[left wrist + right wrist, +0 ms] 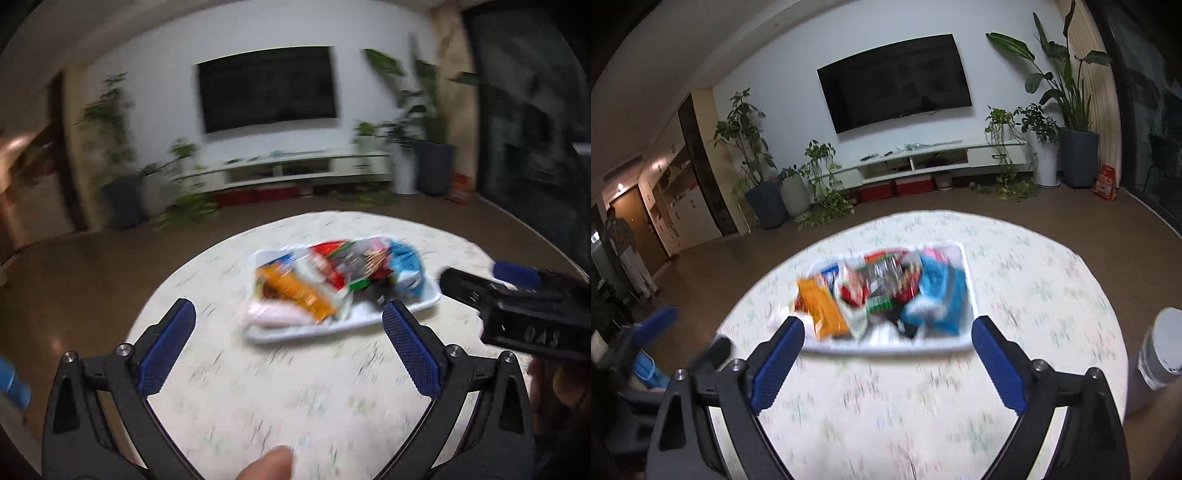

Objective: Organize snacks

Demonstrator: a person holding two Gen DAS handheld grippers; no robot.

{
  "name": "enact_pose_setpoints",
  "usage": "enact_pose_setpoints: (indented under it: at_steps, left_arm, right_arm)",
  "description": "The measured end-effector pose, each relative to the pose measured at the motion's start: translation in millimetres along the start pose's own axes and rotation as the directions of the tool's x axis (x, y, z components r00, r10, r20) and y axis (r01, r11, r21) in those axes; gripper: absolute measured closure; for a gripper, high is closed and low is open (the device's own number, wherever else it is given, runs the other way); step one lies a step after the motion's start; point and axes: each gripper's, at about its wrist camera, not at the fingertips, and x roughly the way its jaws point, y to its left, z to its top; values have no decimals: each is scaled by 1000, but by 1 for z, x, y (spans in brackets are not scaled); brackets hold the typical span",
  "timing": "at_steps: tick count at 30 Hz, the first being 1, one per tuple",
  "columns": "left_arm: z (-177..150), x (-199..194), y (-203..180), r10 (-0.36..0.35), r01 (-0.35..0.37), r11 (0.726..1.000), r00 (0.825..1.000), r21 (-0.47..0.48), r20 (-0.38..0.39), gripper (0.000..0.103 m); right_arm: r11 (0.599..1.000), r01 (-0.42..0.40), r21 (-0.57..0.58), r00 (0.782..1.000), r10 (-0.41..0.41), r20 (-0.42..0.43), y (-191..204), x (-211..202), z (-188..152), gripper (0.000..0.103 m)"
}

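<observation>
Bare table (pixel 886 398) before heaped tray (pixel 964 345)

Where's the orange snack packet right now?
The orange packet lies at the left end of the white tray on the round table, beside a red packet.

Snacks (pixel 886 291) lie in a tray (pixel 966 258) on the table (pixel 1034 280).

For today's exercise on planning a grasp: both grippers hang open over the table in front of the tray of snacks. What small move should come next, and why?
Probably ease the right gripper forward and down to the orange packet at the near edge of the tray. Its jaws are open and empty, and that packet lies closest; the left gripper is open too.
</observation>
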Motion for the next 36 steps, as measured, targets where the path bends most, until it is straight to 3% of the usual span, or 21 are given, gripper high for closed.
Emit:
enact_pose_setpoints:
  at_steps: [6,11,18,36]
  left_arm:
    - [-34,-14,7,-49,37,996,986,-78,-156,0]
    - [-53,-28,10,-63,43,992,984,-118,-170,0]
    - [-55,-38,12,-57,36,992,982,-123,-178,0]
    - [-60,-29,10,-83,55,989,975,-138,-208,0]
  right_arm:
    - [998,48,-32,999,-48,-18,5,-21,-39,9]
    - [995,73,-66,996,-76,-38,10,-27,-57,9]
    - [991,122,-52,987,-127,-97,6,-30,-79,9]
    - [981,177,-79,970,-188,-156,7,-24,-91,9]
